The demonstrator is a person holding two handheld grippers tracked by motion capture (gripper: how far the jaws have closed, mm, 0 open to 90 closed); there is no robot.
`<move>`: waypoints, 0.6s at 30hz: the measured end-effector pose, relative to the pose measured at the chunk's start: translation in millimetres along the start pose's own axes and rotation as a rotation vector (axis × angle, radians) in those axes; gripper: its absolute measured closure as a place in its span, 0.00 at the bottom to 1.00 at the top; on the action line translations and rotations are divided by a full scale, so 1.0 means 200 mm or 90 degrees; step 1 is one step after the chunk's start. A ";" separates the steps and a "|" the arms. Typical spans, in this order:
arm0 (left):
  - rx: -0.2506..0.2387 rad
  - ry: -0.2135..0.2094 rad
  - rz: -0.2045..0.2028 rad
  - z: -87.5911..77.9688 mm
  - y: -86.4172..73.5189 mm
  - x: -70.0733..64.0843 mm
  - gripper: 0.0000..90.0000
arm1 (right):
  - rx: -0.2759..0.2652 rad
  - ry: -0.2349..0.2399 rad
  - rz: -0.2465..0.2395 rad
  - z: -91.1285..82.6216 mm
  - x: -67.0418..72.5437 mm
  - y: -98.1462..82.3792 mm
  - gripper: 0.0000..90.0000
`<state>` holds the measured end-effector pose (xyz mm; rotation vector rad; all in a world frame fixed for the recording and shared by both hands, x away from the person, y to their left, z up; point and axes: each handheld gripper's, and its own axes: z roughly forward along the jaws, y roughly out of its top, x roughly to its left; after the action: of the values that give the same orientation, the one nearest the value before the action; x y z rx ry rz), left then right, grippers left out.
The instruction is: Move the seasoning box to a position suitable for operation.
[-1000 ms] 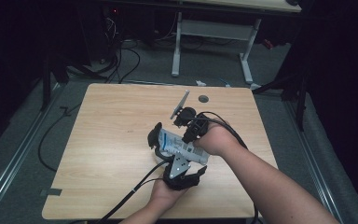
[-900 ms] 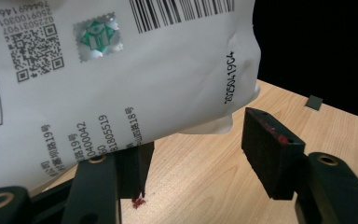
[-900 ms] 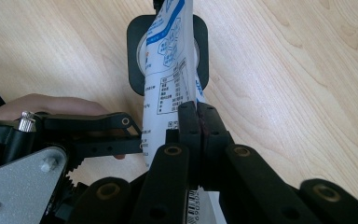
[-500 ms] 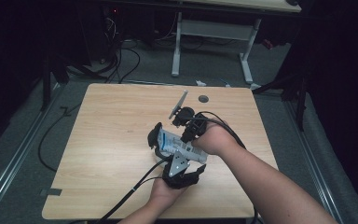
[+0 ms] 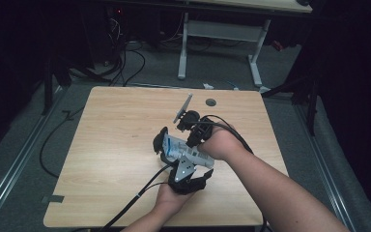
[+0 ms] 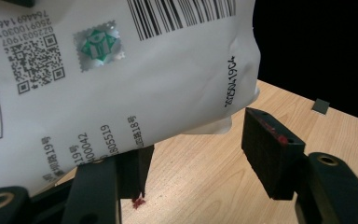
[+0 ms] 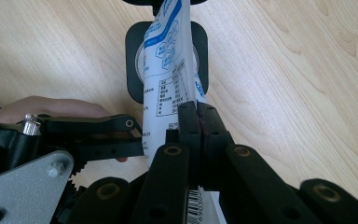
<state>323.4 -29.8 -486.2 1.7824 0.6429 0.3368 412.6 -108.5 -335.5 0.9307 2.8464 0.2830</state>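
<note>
I hold the soft white printed plastic pouch (image 5: 186, 150) above the light wooden table (image 5: 106, 145). Right gripper (image 7: 198, 123) fingers pinch its edge; left gripper (image 6: 200, 154) fingers stand spread, pouch between. It looks light, limp and slippery, so I'd grip the flat seam.

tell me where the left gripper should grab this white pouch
Probably the bulging lower end of the white pouch, near the printed date, coming up from below. The left gripper already straddles that end with its jaws open: one pad touches the pouch, the other stands clear. The right gripper is shut on a thinner edge, so that part is taken.
</note>
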 end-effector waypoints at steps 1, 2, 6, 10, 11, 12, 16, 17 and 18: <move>0.000 0.000 0.001 0.00 0.00 0.00 0.49 | 0.000 0.000 0.000 0.00 0.00 0.00 1.00; 0.000 -0.001 0.001 0.00 0.00 0.00 0.49 | 0.000 0.000 0.000 0.00 0.00 0.00 1.00; -0.001 -0.001 0.002 0.00 0.00 0.00 0.49 | -0.002 0.003 0.005 0.00 0.00 0.00 1.00; -0.002 0.000 0.002 0.00 0.00 0.00 0.49 | -0.003 0.003 0.002 0.00 0.00 0.00 1.00; -0.002 0.000 0.003 0.00 0.00 0.00 0.49 | -0.001 0.001 0.001 -0.01 0.00 0.00 1.00; -0.002 0.000 0.004 0.00 0.00 0.00 0.49 | -0.001 0.001 0.001 -0.01 0.00 0.00 1.00; -0.002 -0.001 0.007 0.00 0.00 -0.01 0.49 | -0.003 0.001 0.000 -0.01 0.00 -0.01 1.00; -0.003 -0.001 0.006 0.00 0.00 -0.01 0.50 | -0.003 0.001 0.000 -0.01 0.00 -0.01 1.00; -0.003 -0.001 0.007 0.00 0.00 -0.01 0.50 | -0.004 0.000 0.000 -0.01 0.00 -0.01 1.00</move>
<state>321.8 -29.9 -485.6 1.7814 0.6315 0.3438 411.6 -110.3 -333.5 0.9307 2.8441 0.2919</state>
